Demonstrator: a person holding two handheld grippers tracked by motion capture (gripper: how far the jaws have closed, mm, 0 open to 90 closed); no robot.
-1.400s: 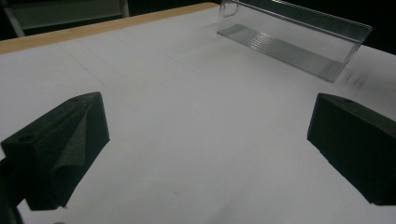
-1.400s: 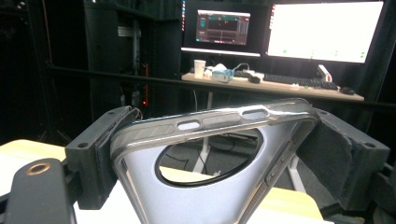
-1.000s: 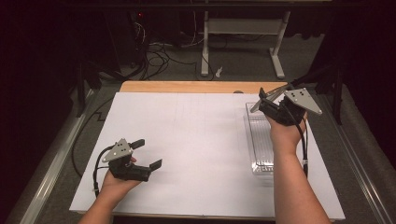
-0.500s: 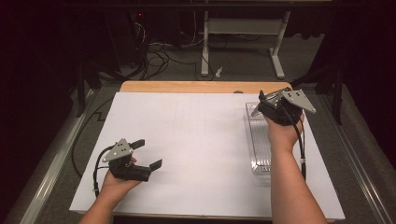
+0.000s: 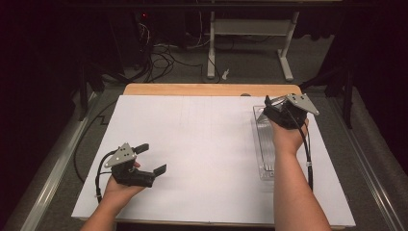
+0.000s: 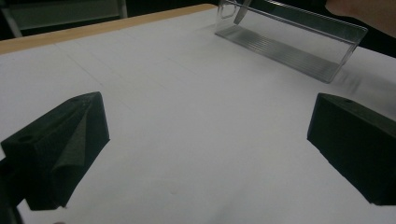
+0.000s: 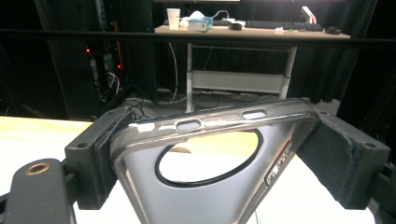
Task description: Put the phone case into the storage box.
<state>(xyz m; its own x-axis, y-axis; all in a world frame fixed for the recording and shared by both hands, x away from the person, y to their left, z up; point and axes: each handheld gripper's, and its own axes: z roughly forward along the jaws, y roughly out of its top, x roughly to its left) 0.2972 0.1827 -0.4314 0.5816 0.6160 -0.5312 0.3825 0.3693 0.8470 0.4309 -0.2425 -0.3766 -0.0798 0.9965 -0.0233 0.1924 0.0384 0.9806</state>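
we hold a phone case (image 7: 205, 154) in the right gripper (image 5: 275, 111), its jaws pinched on the case's 2 long sides, above the far end of the clear tray (image 5: 265, 144) that lies along the right edge of the white sheet (image 5: 202, 144). the left gripper (image 5: 150, 159) rests near the sheet's near left corner with its jaws wide apart and nothing between them.

our worry is the grip: the pads catch the case by its thin rim, and we judge that a soft frame like this could bow or pop out if we squeeze harder or knock it on the tray wall. the tray looks light and nothing steadies it, so a nudge from the case could slide it toward the right edge. lowering the case tilted could also leave it propped on a wall instead of flat inside.

the case is dark and glossy, with a large round camera opening and 2 slot-shaped button cutouts along its upper side.
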